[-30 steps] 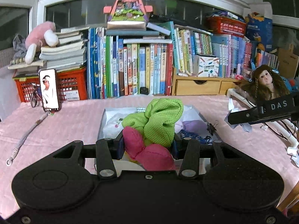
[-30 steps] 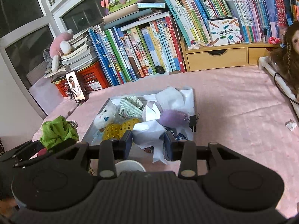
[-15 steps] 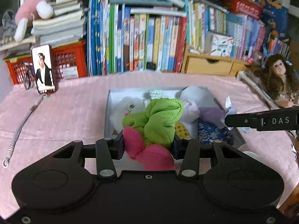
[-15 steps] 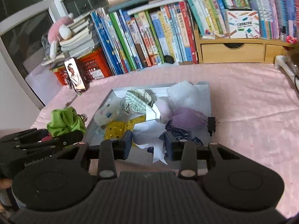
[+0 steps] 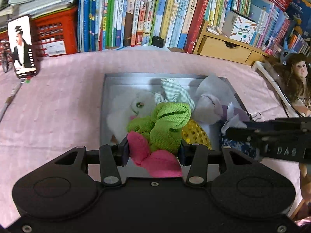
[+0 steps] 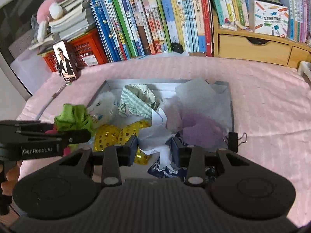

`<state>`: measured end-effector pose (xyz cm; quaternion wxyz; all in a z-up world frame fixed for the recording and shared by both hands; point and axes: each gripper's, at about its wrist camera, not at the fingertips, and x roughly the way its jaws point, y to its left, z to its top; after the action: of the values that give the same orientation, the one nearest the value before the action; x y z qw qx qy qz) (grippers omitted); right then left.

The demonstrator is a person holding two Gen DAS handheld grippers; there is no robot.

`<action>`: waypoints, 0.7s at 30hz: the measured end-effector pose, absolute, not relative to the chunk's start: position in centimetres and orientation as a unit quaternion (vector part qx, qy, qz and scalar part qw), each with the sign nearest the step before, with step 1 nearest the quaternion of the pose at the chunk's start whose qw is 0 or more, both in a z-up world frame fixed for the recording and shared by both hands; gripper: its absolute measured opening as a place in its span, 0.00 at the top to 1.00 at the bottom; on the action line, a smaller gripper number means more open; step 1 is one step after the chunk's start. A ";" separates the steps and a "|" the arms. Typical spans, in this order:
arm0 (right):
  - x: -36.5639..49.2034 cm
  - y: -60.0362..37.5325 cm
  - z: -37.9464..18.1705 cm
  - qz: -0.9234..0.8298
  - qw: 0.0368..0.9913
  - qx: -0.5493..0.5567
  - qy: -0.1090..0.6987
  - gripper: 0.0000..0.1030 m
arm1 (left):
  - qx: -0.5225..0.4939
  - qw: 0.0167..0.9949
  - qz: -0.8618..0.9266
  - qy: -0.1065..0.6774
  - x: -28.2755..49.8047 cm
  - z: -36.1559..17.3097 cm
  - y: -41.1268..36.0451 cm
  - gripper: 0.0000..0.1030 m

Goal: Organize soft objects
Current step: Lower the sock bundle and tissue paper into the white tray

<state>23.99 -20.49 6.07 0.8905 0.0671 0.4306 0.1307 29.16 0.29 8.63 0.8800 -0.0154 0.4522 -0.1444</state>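
step: carry toys to grey box [image 5: 103, 104] | left fingers [image 5: 153, 151] hold green and pink toy [image 5: 161, 128] | right fingers [image 6: 154, 148] hold white paper [image 6: 155, 136] | next: drop toy at 12 o'clock

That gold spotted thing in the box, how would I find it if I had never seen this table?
On the pink tablecloth before the bookshelf lies a shallow grey box of soft toys. At its near edge, beside the white plush, lies the gold sequin bow, the only shiny yellow piece there.

Far across my pink table [image 5: 64, 101], books [image 5: 143, 13] line up; a phone [image 5: 22, 46] leans left, a doll [image 5: 297, 81] sits right.
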 end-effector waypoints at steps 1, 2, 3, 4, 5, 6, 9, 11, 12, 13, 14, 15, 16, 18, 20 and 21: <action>24.3 -20.3 5.9 0.131 0.889 0.067 0.434 0.57 | -0.013 0.879 -0.145 0.455 29.7 8.5 0.1 0.57; 24.6 -20.2 5.7 0.130 0.887 0.066 0.437 0.57 | -0.011 0.877 -0.146 0.457 30.2 8.3 -0.1 0.57; 24.8 -20.2 5.5 0.130 0.886 0.065 0.440 0.57 | -0.010 0.876 -0.146 0.460 30.7 8.1 -0.3 0.57; 25.1 -20.1 5.3 0.129 0.885 0.064 0.442 0.57 | -0.007 0.875 -0.146 0.462 31.1 7.9 -0.5 0.57; 25.3 -20.1 5.2 0.129 0.884 0.063 0.444 0.57 | -0.004 0.873 -0.147 0.465 31.5 7.7 -0.7 0.57; 25.5 -20.0 5.0 0.130 0.883 0.063 0.446 0.57 | -0.001 0.872 -0.146 0.468 31.8 7.5 -0.8 0.57; 26.1 -19.7 4.5 0.130 0.881 0.057 0.452 0.57 | 0.000 0.868 -0.144 0.475 32.6 6.9 -1.2 0.57; 26.3 -19.5 4.2 0.130 0.879 0.054 0.455 0.57 | -0.004 0.866 -0.142 0.480 33.1 6.5 -1.2 0.57; 26.5 -19.5 4.1 0.130 0.879 0.053 0.456 0.57 | -0.006 0.864 -0.142 0.482 33.4 6.4 -1.2 0.57; 26.6 -19.4 3.9 0.129 0.879 0.051 0.456 0.57 | -0.006 0.864 -0.141 0.484 33.5 6.2 -1.2 0.57; 26.7 -19.3 3.8 0.129 0.879 0.049 0.457 0.57 | -0.006 0.863 -0.141 0.485 33.7 6.1 -1.3 0.57; 26.8 -19.2 3.6 0.128 0.878 0.047 0.458 0.57 | -0.006 0.863 -0.140 0.485 33.8 5.9 -1.3 0.57; 26.9 -19.2 3.5 0.128 0.878 0.047 0.459 0.57 | -0.005 0.863 -0.141 0.486 33.9 5.8 -1.3 0.57; 27.1 -19.2 3.4 0.127 0.878 0.044 0.459 0.57 | -0.005 0.862 -0.141 0.487 34.0 5.6 -1.4 0.56; 27.3 -19.1 3.3 0.122 0.880 0.040 0.457 0.57 | -0.005 0.861 -0.141 0.488 34.2 5.5 -1.4 0.56; 27.4 -19.2 3.2 0.120 0.881 0.038 0.457 0.56 | -0.005 0.861 -0.141 0.488 34.3 5.4 -1.4 0.56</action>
<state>27.39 -19.15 3.21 0.8806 0.0381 0.4568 0.1202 34.28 -1.41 5.37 0.8612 -0.0052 0.4881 -0.1412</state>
